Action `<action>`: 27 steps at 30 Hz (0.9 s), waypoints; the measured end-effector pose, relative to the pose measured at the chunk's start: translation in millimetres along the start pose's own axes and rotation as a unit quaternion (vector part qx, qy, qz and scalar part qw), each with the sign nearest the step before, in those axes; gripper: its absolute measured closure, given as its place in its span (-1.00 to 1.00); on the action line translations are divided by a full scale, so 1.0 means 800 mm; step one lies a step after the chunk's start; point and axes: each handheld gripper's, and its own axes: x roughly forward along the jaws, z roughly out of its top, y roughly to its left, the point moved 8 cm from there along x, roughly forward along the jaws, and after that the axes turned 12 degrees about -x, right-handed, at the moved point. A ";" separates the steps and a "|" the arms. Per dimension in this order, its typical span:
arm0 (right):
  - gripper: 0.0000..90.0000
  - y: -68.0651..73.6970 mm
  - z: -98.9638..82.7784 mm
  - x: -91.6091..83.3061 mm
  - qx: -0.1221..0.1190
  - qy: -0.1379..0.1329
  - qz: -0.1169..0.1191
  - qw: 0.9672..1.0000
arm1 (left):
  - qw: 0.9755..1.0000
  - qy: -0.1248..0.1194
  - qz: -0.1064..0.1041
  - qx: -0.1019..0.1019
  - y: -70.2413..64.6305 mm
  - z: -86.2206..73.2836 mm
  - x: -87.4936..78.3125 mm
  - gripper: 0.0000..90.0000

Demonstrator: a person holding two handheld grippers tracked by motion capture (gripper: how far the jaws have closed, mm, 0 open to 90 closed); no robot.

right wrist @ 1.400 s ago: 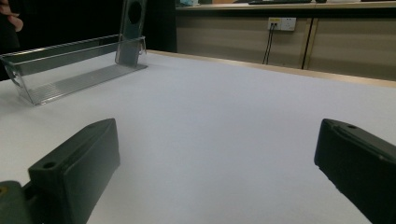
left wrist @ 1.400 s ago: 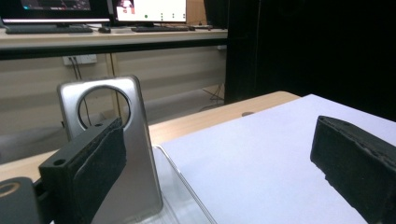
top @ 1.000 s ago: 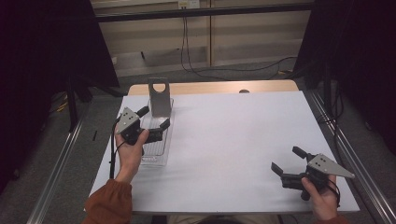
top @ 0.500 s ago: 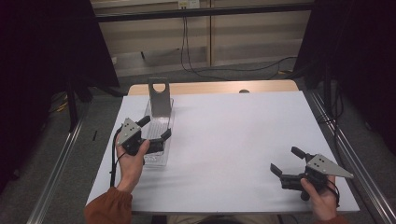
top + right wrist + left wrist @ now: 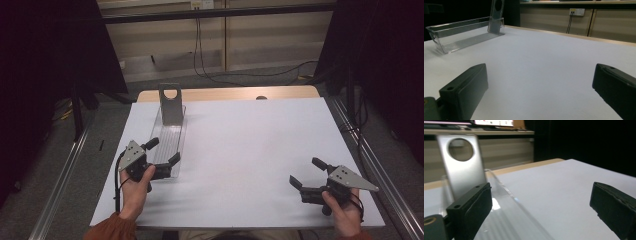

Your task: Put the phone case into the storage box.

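My left claw (image 5: 161, 153), jaws spread, straddled the near end of the clear tray (image 5: 171, 131), which ran lengthwise toward the tabletop's far left corner; my right claw (image 5: 306, 174) sat open, well apart.

The clear tray (image 5: 170, 142) and its upright metal plate (image 5: 170, 103) block the table's (image 5: 260, 145) left side; the rest seems open.

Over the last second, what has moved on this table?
The left hand-held gripper drew back along the clear tray toward the person, jaws open, gripping nothing. The tray, its upright metal plate and the right hand-held gripper stayed put.
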 end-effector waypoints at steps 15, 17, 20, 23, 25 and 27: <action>-1.00 -0.001 0.001 -0.003 0.001 -0.004 -0.004 1.000 | 0.999 0.013 0.036 -0.008 0.020 -0.026 -0.033 -0.93; -1.00 -0.001 0.001 -0.004 0.004 -0.004 -0.005 1.000 | 0.999 0.013 0.041 -0.013 0.020 -0.028 -0.038 -0.93; -1.00 -0.003 0.001 -0.005 0.000 -0.004 -0.006 1.000 | 0.999 0.012 0.043 -0.013 0.021 -0.030 -0.046 -0.93; -1.00 -0.004 0.001 -0.008 0.004 -0.005 -0.011 1.000 | 0.998 0.009 0.051 -0.026 0.023 -0.032 -0.055 -0.94; -1.00 -0.005 -0.001 -0.009 0.004 -0.003 -0.013 1.000 | 0.998 0.007 0.053 -0.026 0.023 -0.033 -0.061 -0.95; -1.00 -0.005 -0.001 -0.010 0.003 -0.004 -0.015 1.000 | 0.998 0.007 0.056 -0.028 0.023 -0.035 -0.065 -0.95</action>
